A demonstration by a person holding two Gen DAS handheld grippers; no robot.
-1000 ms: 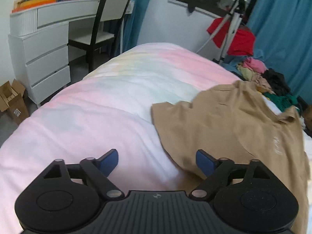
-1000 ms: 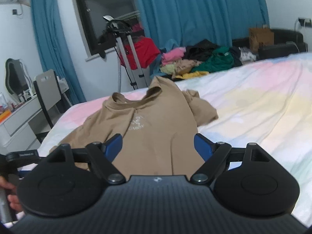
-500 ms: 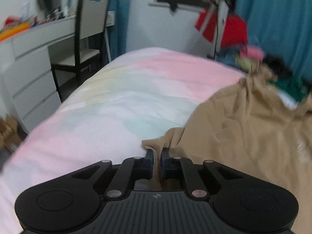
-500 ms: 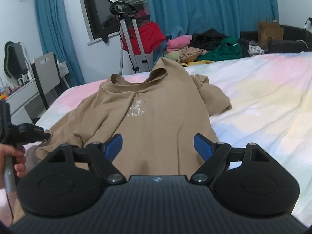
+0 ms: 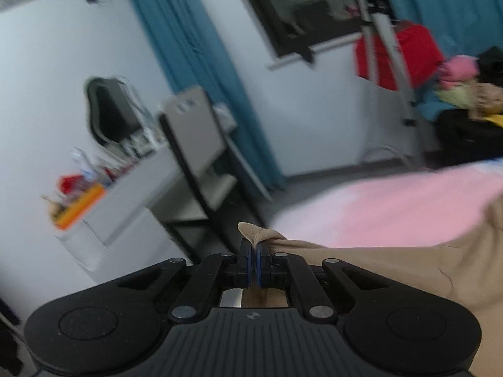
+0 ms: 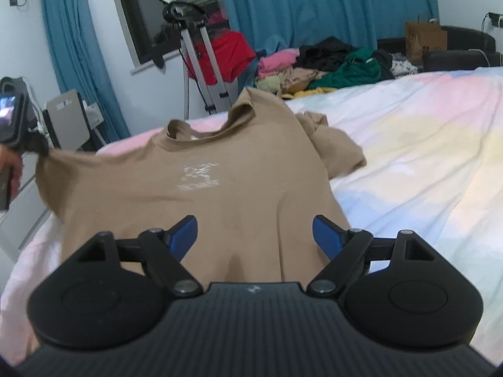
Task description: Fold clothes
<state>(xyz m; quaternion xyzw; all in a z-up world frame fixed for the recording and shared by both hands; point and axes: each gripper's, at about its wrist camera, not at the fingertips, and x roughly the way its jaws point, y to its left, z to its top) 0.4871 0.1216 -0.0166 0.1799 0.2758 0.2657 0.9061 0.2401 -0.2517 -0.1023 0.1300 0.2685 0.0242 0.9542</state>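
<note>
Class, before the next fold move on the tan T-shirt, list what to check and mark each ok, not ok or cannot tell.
1. Left tongs shut on the tan T-shirt: ok.
2. Right tongs open above the hem: ok.
3. Right tongs gripping fabric: not ok.
4. Far sleeve flat: not ok, bunched.
5. Shirt's print facing up: ok.
6. Bedspread under the shirt smooth: cannot tell.

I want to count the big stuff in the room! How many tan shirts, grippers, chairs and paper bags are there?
Tan shirts: 1, the tan shirt.
Grippers: 2, the left gripper and the right gripper.
Chairs: 1, the chair.
Paper bags: 1, the paper bag.
Total: 5
</note>
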